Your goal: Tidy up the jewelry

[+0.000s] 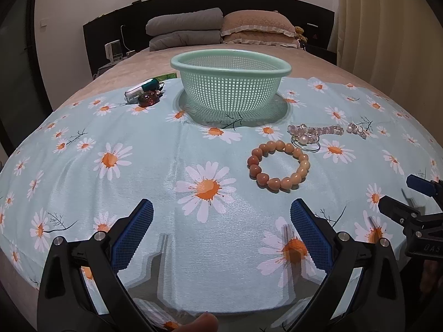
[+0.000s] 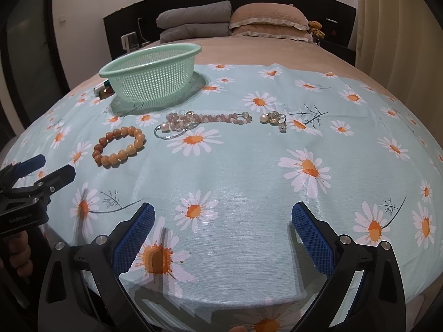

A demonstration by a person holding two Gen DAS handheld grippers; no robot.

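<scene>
An orange bead bracelet [image 1: 279,166] lies on the daisy cloth [image 1: 193,144], right of centre; it also shows in the right wrist view [image 2: 119,146]. Behind it lie a pink bead strand [image 1: 318,131] [image 2: 210,118], a thin ring with a pearl [image 1: 304,141] [image 2: 166,129] and a pearl earring cluster [image 1: 357,130] [image 2: 274,119]. A green mesh basket [image 1: 231,63] [image 2: 149,55] stands empty at the back. My left gripper [image 1: 221,213] is open and empty, short of the bracelet. My right gripper [image 2: 223,215] is open and empty, well short of the jewelry.
A red glossy item [image 1: 149,99] and a white-and-green tube [image 1: 138,89] lie left of the basket. Each gripper shows at the edge of the other's view: right gripper [image 1: 409,193], left gripper [image 2: 52,168]. Pillows [image 1: 257,29] and folded grey bedding [image 1: 185,29] sit at the headboard.
</scene>
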